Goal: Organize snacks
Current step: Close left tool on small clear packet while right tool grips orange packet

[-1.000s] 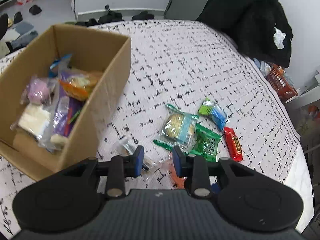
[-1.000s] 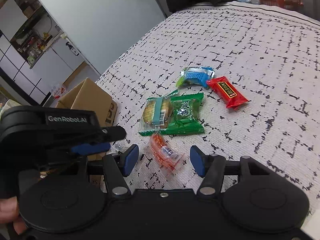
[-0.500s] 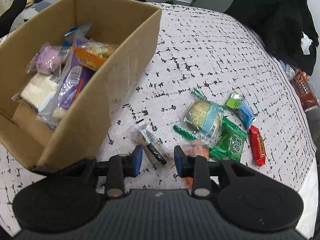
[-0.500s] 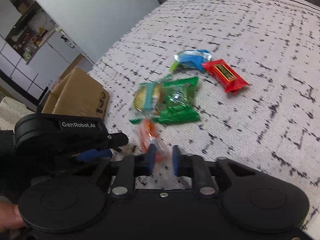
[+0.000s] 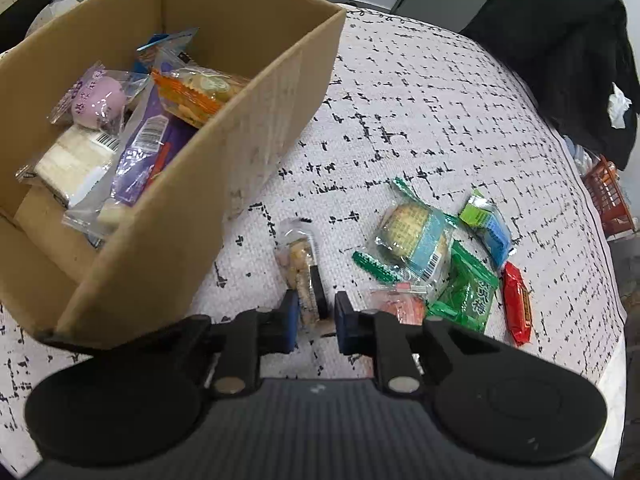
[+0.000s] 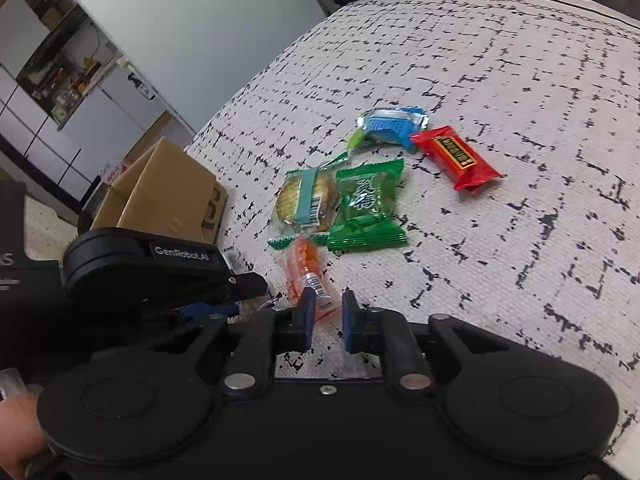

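The left tool (image 5: 314, 314) is clenched on the near end of a clear packet of pale nutty pieces (image 5: 298, 266), which lies on the speckled white cloth (image 5: 420, 112) just beside the front corner of the cardboard box (image 5: 224, 160). Its blue pads (image 5: 289, 312) sit close together with the wrapper's tail pinched between them.

The right tool (image 6: 326, 312) is likewise closed, grasping the lower end of a clear-and-orange snack packet (image 6: 306, 270); the packet's upper part runs away from the pads towards the other snacks. In the right wrist view the left tool's black body, marked with white lettering, lies just to the left, and a bit of a hand (image 6: 18, 436) shows at the bottom left corner.

The box holds several packets already: a lilac round sweet in clear wrap (image 5: 96, 98), a pale block-shaped snack (image 5: 74, 160), a purple pouch (image 5: 140, 156) and an orange-edged packet of biscuits (image 5: 196, 92).

Still on the cloth, to the right of the two held packets, lie a round biscuit in a clear wrapper with a blue band (image 5: 414, 236), a green sachet with Chinese characters (image 5: 468, 292) touching it, a blue-and-green packet (image 5: 488, 228) beyond, and a red bar (image 5: 518, 304) furthest right. A dark garment (image 5: 560, 52) is heaped at the far corner, with an orange basket (image 5: 608, 196) beyond the cloth's edge.
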Available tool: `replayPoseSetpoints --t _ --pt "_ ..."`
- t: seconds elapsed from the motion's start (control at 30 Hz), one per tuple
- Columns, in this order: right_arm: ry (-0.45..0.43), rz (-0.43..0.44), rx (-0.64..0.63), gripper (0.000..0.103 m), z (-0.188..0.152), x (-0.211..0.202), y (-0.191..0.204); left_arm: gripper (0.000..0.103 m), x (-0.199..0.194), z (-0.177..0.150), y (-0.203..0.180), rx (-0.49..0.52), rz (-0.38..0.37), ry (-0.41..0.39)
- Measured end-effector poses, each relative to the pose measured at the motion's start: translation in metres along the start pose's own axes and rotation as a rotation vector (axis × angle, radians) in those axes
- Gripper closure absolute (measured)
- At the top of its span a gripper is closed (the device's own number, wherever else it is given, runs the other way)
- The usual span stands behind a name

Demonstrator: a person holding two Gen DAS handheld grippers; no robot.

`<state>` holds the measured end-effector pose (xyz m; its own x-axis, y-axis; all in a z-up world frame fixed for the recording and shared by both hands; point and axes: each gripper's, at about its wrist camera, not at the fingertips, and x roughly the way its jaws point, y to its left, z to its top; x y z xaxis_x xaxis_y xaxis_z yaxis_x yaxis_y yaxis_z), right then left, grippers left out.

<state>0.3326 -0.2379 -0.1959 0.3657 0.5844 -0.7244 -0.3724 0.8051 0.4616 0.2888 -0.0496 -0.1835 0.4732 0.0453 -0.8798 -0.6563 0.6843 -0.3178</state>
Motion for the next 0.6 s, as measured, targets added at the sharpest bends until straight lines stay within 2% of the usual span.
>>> replayPoseSetpoints --t 0.1,0.13,0.57,0.6 --pt "-0.004 -0.006 -0.042 0.054 0.0 0.004 0.007 0.087 -0.006 0.0 0.001 0.01 -0.017 -0.007" --pt "-0.008 -0.006 -0.057 0.051 0.0 0.003 0.01 0.087 -0.008 0.0 0.001 0.016 -0.024 -0.013" --pt "-0.009 -0.041 -0.137 0.052 0.005 0.021 0.023 0.087 -0.035 0.004 -0.001 0.073 -0.07 -0.034" --pt "-0.009 -0.049 -0.149 0.056 0.006 0.023 0.024 0.087 -0.037 0.005 0.0 0.072 -0.074 -0.034"
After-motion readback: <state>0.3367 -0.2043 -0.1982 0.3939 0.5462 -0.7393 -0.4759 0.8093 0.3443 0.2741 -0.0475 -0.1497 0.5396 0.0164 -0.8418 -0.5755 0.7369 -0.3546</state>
